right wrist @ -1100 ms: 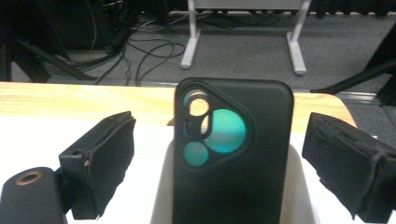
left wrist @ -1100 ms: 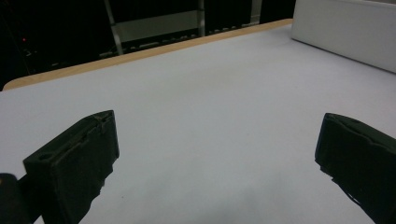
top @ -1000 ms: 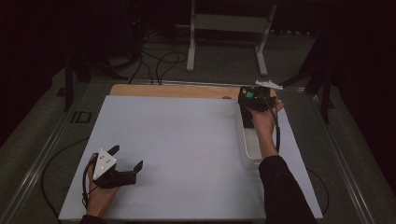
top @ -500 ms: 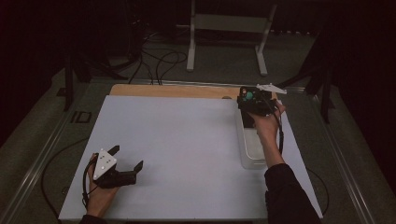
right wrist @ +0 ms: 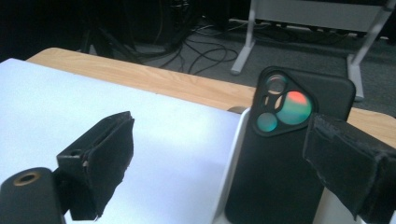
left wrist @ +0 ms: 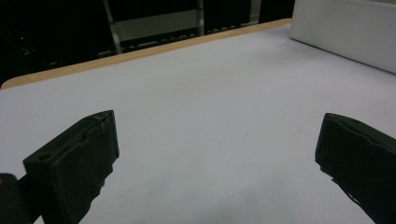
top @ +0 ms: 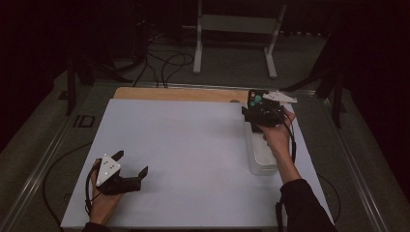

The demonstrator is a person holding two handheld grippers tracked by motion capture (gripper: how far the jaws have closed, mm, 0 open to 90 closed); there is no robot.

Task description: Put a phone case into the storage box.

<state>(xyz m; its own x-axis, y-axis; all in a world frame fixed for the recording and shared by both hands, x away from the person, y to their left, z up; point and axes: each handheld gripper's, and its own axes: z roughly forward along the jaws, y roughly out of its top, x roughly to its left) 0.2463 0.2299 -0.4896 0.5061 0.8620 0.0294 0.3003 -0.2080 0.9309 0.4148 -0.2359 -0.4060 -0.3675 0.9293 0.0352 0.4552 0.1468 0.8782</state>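
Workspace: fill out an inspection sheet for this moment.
Surface: white board on wooden table, bare in the middle.
Job's things: black phone case standing in white tray.
Clutter: nothing seen.
Grippers: left gripper open on the board; right gripper open, one jaw beside the case.
Cables: floor cables beyond the table.
Surroundings: dark room, white stand behind.
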